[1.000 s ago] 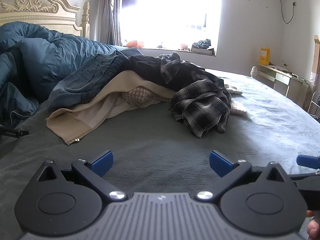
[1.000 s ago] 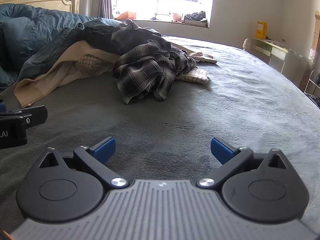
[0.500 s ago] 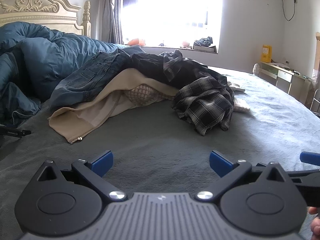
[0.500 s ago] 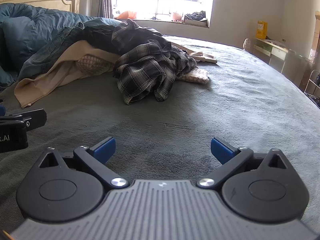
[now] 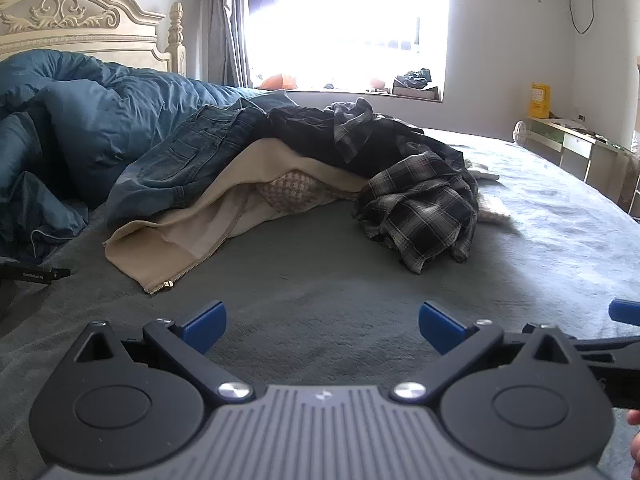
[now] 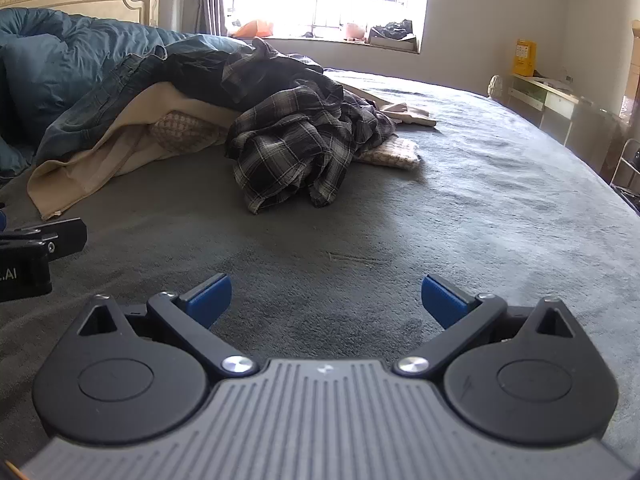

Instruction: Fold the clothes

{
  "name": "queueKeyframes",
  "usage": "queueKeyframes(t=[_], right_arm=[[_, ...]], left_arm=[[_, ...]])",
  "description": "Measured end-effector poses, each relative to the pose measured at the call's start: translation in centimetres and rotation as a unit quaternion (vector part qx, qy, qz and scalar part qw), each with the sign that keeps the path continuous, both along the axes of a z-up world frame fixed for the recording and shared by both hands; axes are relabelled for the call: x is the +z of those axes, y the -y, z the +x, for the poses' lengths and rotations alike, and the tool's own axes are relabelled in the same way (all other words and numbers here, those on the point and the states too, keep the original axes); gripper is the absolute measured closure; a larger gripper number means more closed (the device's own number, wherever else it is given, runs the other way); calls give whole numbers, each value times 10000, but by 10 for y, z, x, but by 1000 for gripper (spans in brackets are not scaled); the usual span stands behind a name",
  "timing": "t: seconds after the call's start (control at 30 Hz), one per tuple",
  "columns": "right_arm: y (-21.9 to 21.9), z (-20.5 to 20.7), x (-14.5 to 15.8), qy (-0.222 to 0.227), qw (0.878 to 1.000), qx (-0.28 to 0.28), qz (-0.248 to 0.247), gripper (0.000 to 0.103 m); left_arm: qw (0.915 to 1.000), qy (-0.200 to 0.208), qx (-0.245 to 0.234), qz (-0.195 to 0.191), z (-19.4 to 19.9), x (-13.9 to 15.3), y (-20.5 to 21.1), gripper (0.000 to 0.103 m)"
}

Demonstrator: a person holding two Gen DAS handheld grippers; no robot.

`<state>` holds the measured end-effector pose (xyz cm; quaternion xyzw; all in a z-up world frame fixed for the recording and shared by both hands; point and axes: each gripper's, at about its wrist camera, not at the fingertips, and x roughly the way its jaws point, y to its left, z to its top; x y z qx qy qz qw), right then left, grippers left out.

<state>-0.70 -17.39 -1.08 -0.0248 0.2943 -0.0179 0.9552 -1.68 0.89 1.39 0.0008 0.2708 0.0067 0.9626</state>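
A heap of clothes lies mid-bed: a dark plaid shirt (image 5: 424, 212) (image 6: 296, 152) at the near right, a beige zip jacket (image 5: 188, 232) (image 6: 92, 164) at the near left, blue jeans (image 5: 188, 160) (image 6: 100, 100) on top, and a cream checked knit (image 6: 394, 152) behind the shirt. My left gripper (image 5: 322, 322) hovers open over bare blanket, well short of the heap. My right gripper (image 6: 326, 300) is open too, empty, beside the left one, whose black body (image 6: 36, 252) shows at the left edge.
The grey blanket (image 6: 480, 208) covers the bed, with bare surface in front of and right of the heap. A blue duvet (image 5: 72, 128) is bunched at the cream headboard (image 5: 76, 28). A desk (image 5: 576, 144) stands by the right wall under a bright window.
The left gripper's view has tilted and shifted slightly, so the heap sits a little lower and further right. The right gripper's view is nearly unchanged. Both stay open.
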Motion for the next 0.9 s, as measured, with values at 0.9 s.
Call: queueKeyframes(t=[0.9], right_arm=[[26,61,9,274,9993,-243,115,1]], left_arm=[[9968,274,-702,263,89,-1,5,0]])
